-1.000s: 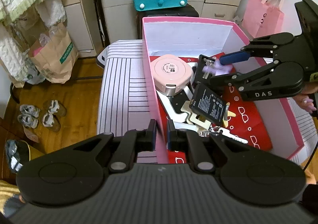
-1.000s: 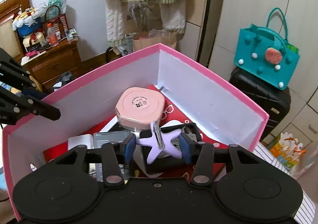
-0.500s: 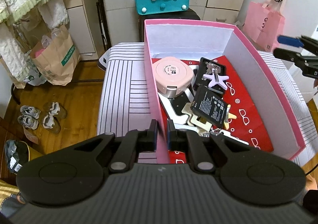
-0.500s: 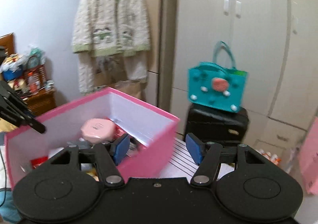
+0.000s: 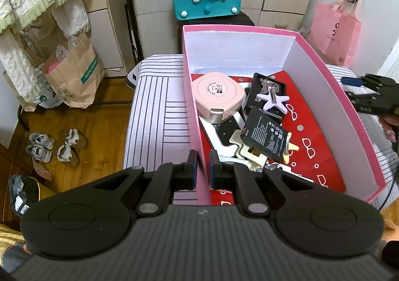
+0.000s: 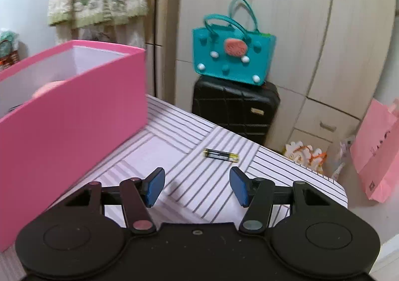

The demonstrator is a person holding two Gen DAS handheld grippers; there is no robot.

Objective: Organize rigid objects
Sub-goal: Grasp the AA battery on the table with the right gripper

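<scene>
A pink box (image 5: 192, 111) stands on the striped tabletop (image 5: 154, 106), and my left gripper (image 5: 201, 164) is shut on its near left wall. Inside lie a pink round case (image 5: 218, 93), a purple star keyring (image 5: 273, 101) and a black battery pack (image 5: 265, 134), among several flat pieces. In the left wrist view my right gripper (image 5: 348, 88) hangs outside the box's right wall. Its own view shows the right gripper (image 6: 197, 185) with its jaws closing and nothing between them. It sits low over the stripes, a little short of a small AA battery (image 6: 220, 155), with the box (image 6: 74, 116) on its left.
Behind the table a teal bag (image 6: 234, 56) sits on a black suitcase (image 6: 234, 109). A pink shopping bag (image 6: 376, 154) stands off the table's right edge. On the wooden floor to the left are a paper bag (image 5: 72, 69) and shoes (image 5: 54, 146).
My right gripper let go of the purple star keyring, which now lies in the box. It then drew out to the right and came down over the striped tabletop. The left gripper kept its hold.
</scene>
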